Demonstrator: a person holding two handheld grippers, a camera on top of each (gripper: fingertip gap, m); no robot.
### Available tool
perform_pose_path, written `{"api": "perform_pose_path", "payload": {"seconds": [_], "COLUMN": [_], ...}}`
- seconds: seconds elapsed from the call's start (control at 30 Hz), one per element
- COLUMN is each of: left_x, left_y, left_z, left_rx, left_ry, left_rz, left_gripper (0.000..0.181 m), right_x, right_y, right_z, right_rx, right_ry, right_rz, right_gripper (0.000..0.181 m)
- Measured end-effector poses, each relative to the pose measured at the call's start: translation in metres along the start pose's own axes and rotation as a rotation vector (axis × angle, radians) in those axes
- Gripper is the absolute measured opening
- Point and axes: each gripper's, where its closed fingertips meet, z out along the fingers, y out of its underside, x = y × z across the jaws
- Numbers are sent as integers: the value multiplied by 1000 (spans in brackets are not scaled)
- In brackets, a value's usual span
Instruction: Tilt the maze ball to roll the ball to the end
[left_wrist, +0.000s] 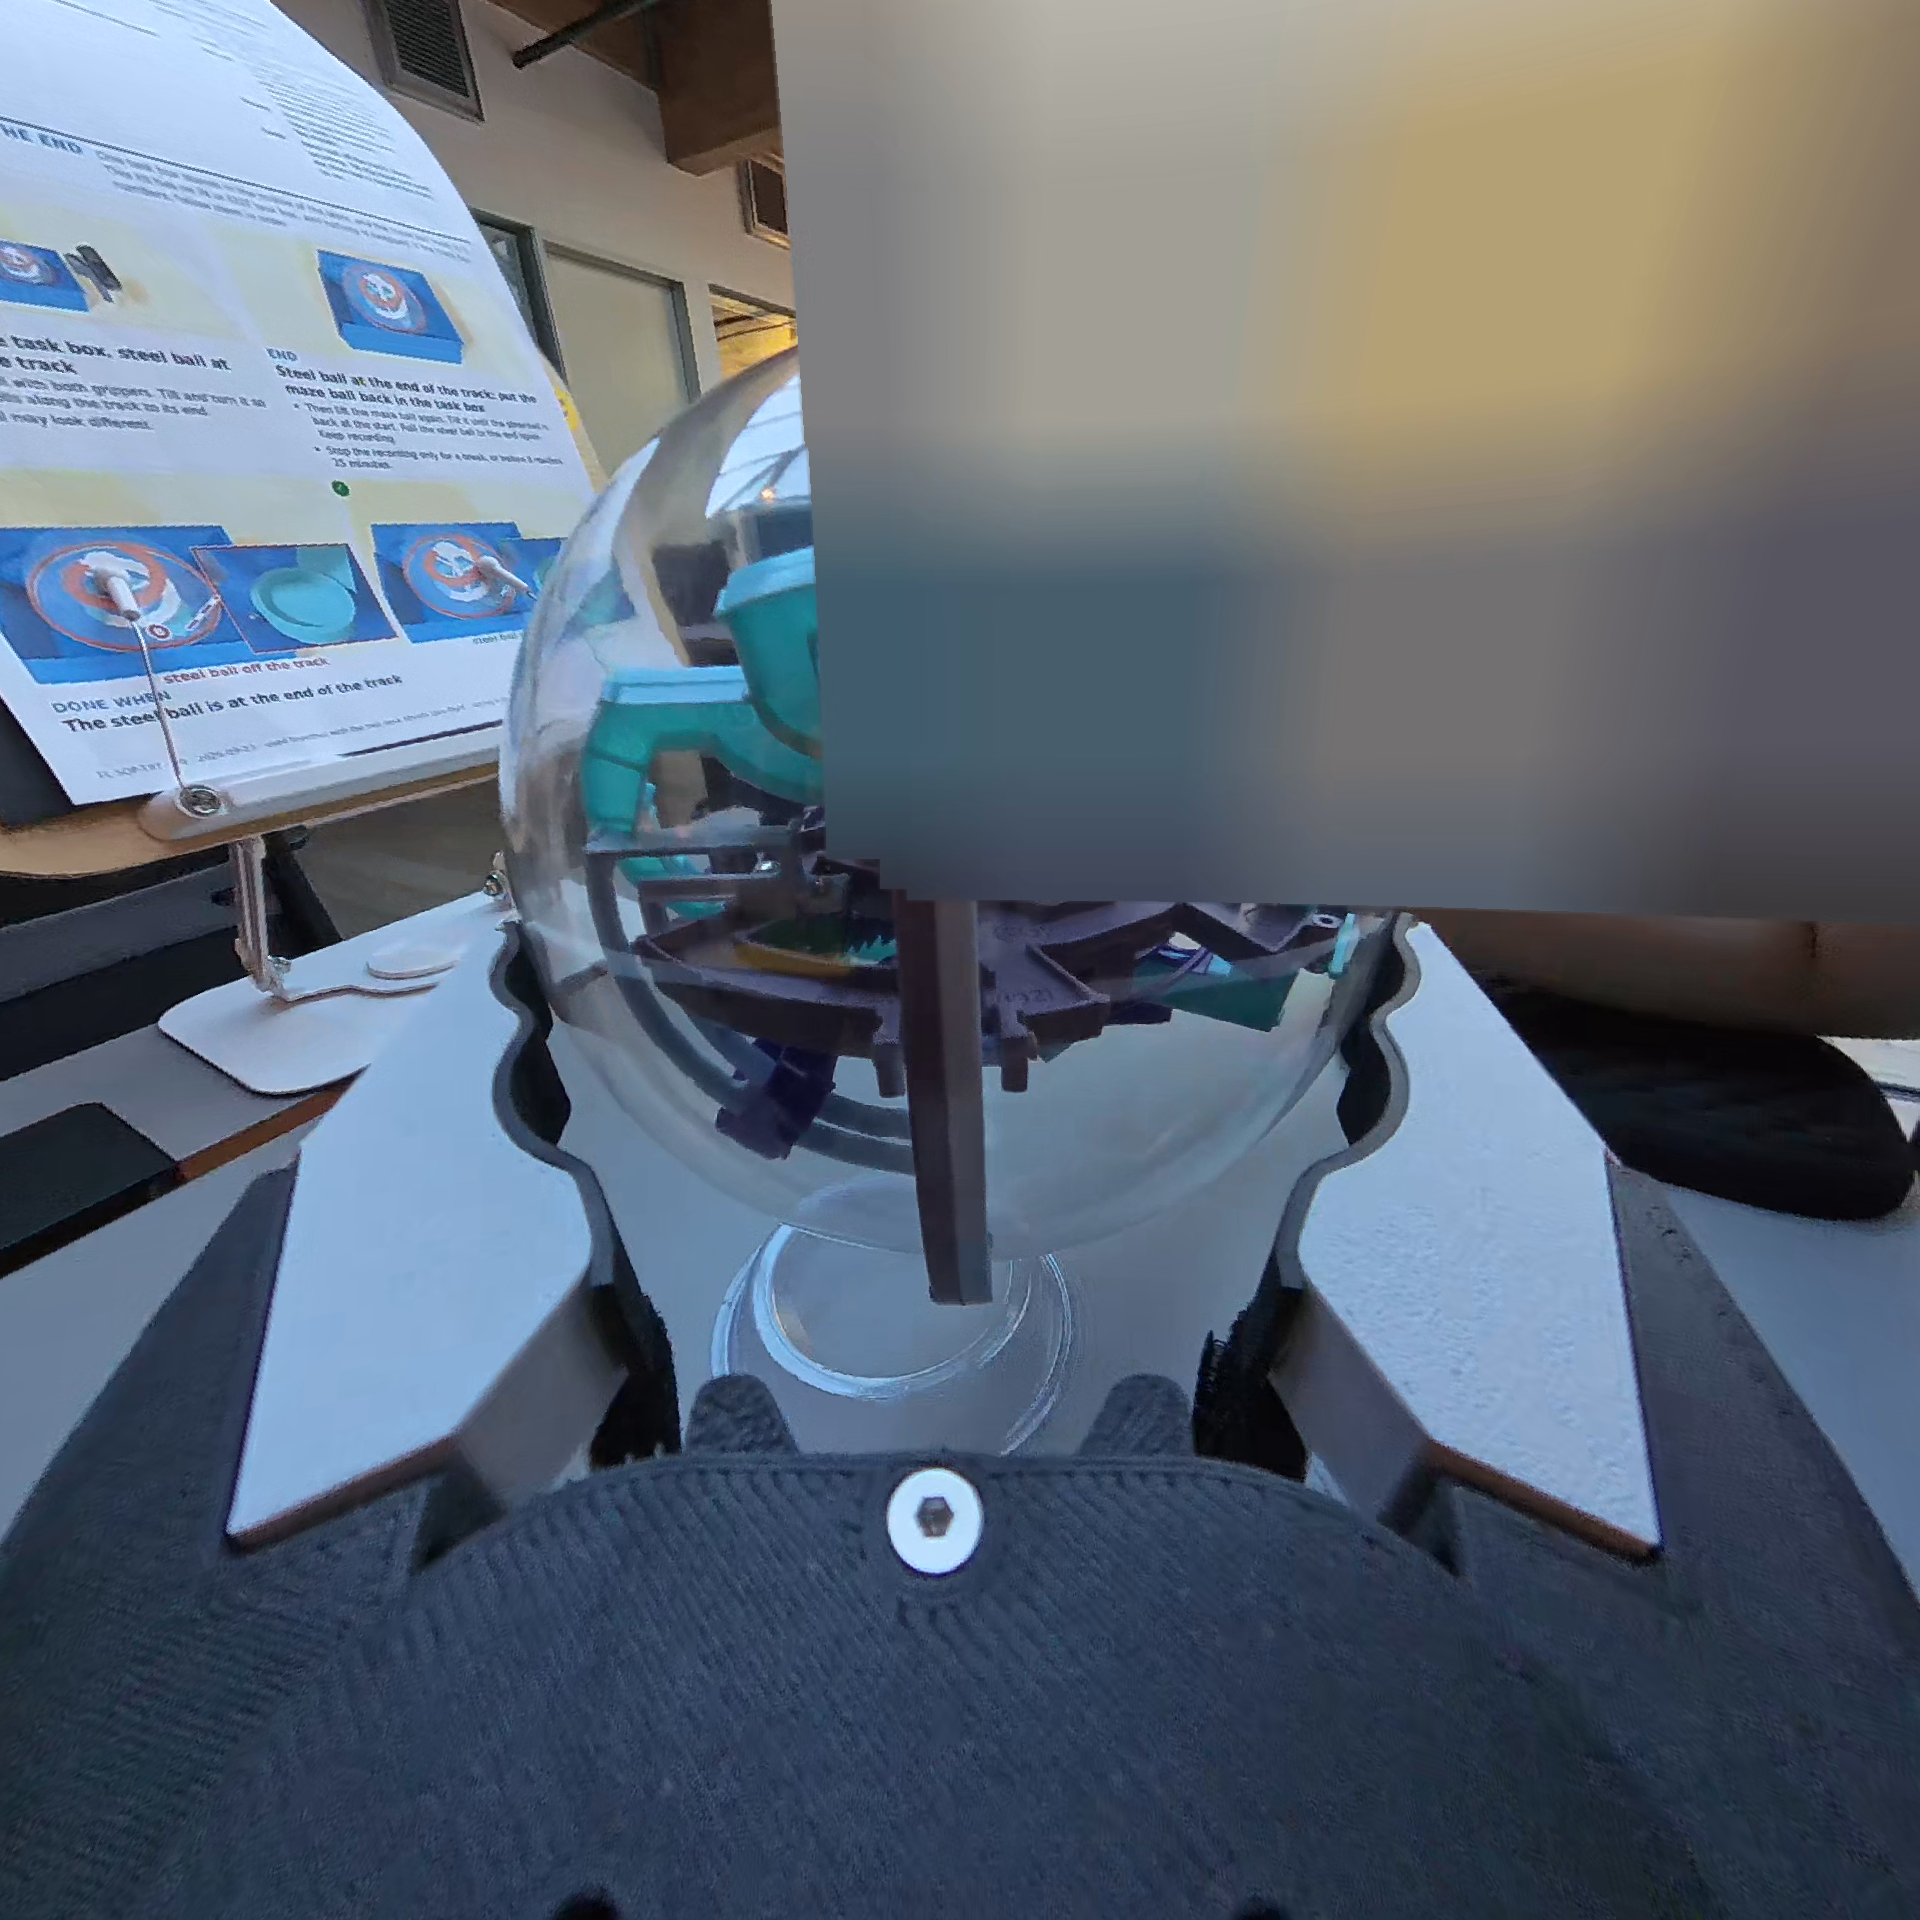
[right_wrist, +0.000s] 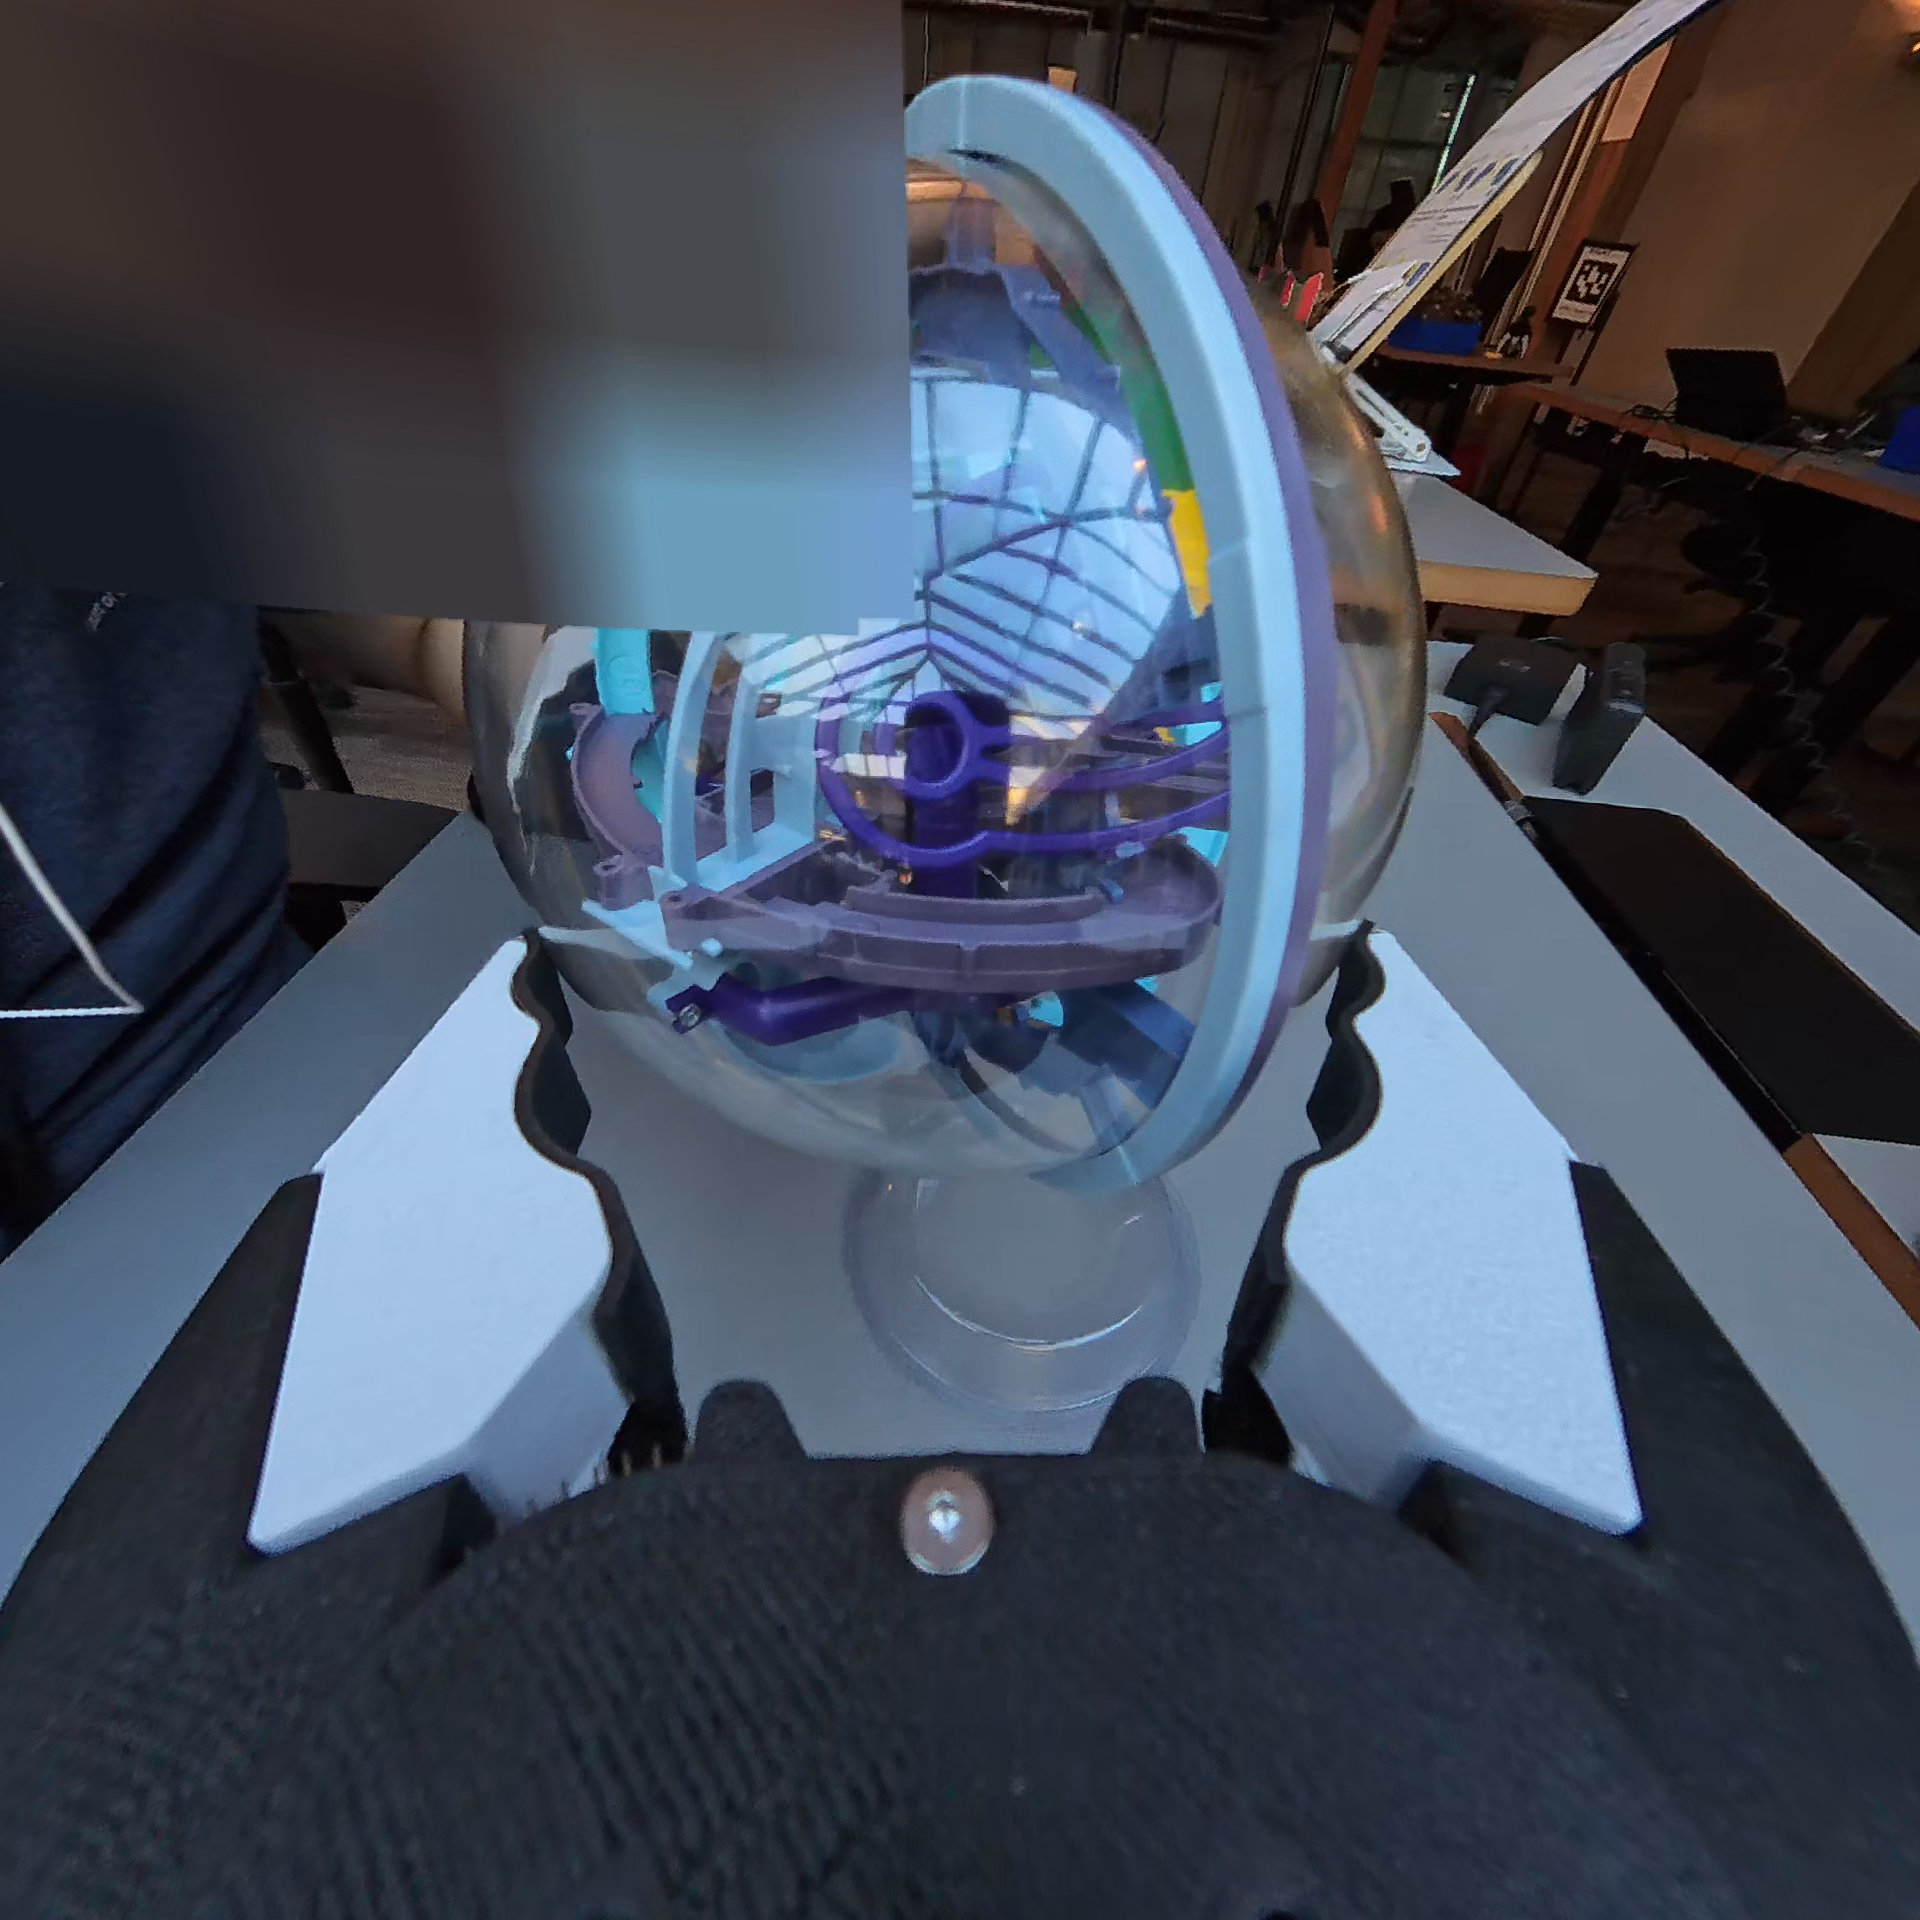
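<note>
Holding the maze ball (left_wrist: 727, 831) between both tools: left tool (left_wrist: 951, 997) clenching its lower sides, right tool (right_wrist: 940, 997) clamping it likewise, just above a clear ring stand (right_wrist: 1023, 1299) on the grey desk (right_wrist: 1475, 1049). Judging the transparent shell as rigid, smooth and slippery, light but crackable (best gripped at the widest girth, clear of the pale equator band (right_wrist: 1195, 520)). Not spotting the steel ball. Standing left of the left tool, a printed instruction sheet (left_wrist: 260, 416) on an easel, wording left uncopied.
</note>
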Motion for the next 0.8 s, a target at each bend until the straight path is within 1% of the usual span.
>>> {"api": "perform_pose_path", "payload": {"seconds": [0.2, 0.33, 0.8], "left_x": [16, 23, 28], "left_y": [11, 14, 23], "left_z": [-1, -1, -4], "left_rx": [-24, -26, -47], "left_ry": [4, 7, 28], "left_rz": [-16, 0, 18], "left_gripper": [151, 151, 150], "right_x": [-15, -21, -27], "right_y": [9, 12, 19], "right_z": [-6, -8, -8], "right_rx": [-5, 8, 10], "right_ry": [1, 6, 23], "right_rz": [4, -6, -33], "right_gripper": [144, 144, 144]}}
